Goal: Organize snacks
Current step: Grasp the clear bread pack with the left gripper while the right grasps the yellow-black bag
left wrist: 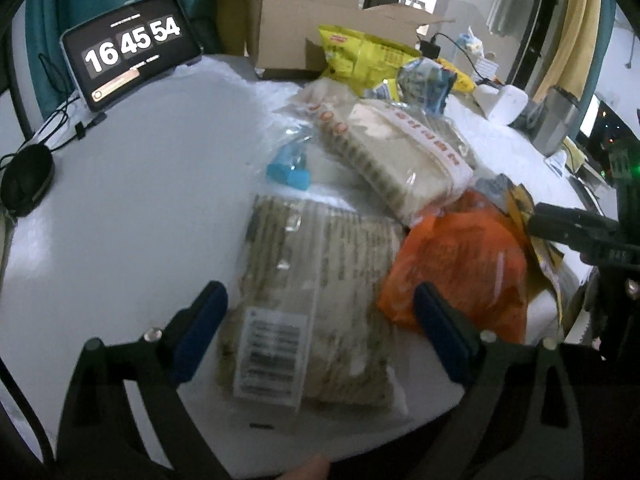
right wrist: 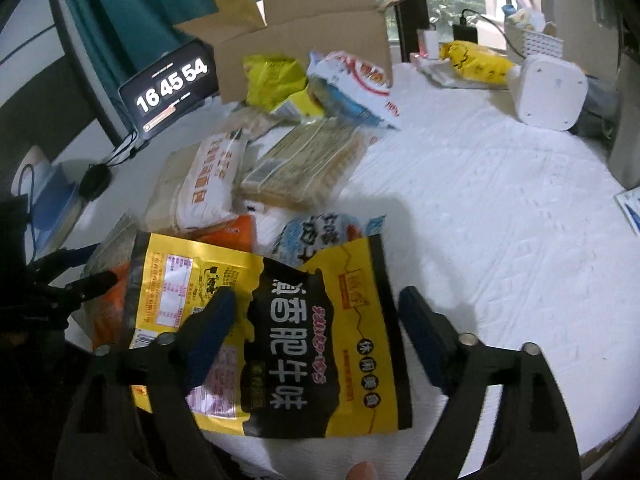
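A clear pack of biscuits point(left wrist: 308, 304) with a barcode label lies on the white table point(left wrist: 132, 208) between the spread jaws of the left gripper point(left wrist: 320, 328), untouched. A yellow-and-black snack bag point(right wrist: 304, 340) lies between the right gripper's point(right wrist: 320, 328) wide-apart jaws, unpinched. An open cardboard box point(right wrist: 316, 28) stands beyond both.

The tablet point(left wrist: 132, 50) screen reads 16 45 54. The yellow-black snack bag point(right wrist: 304, 332) bears large characters 香肥牛味 and, smaller, 休闲美食.

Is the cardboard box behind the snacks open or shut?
Open: the cardboard box has its flaps raised and spread; its inside is hidden from both views.
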A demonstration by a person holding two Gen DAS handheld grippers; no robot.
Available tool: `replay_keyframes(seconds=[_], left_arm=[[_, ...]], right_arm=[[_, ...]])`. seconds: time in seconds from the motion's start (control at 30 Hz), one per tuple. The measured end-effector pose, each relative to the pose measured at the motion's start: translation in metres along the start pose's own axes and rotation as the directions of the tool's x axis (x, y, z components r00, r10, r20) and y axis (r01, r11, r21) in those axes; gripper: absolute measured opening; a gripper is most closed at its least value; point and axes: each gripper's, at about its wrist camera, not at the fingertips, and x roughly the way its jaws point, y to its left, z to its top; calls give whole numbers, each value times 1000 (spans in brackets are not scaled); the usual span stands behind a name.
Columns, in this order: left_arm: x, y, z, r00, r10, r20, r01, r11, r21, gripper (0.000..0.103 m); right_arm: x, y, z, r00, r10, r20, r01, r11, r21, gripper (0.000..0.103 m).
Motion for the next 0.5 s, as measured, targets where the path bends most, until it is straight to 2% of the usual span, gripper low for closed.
replay_keyframes(seconds=[0.13, 0.23, 0.4, 0.47, 0.5], left_arm=[[0, 1, -2, 1000, -5, -13, 5, 1000, 9, 96], [6, 2, -3, 1000, -2, -30, 3, 1000, 12, 99], [14, -12, -5, 996, 91, -27, -88, 993, 79, 102], [17, -11, -3, 994, 109, -27, -107, 991, 78, 102], [18, -10, -3, 993, 114, -28, -112, 991, 72, 102]], right_arm=[[12, 5, -4, 999, -10, -36, 10, 1000, -9, 92], [13, 7, -6, 999, -25, -29, 24, 999, -29, 93], [13, 13, -11, 998, -63, -3, 63, 997, -47, 92], [14, 15, -12, 996, -89, -4, 89, 994, -60, 87], [14, 17, -12, 994, -109, -4, 108, 991, -80, 78]])
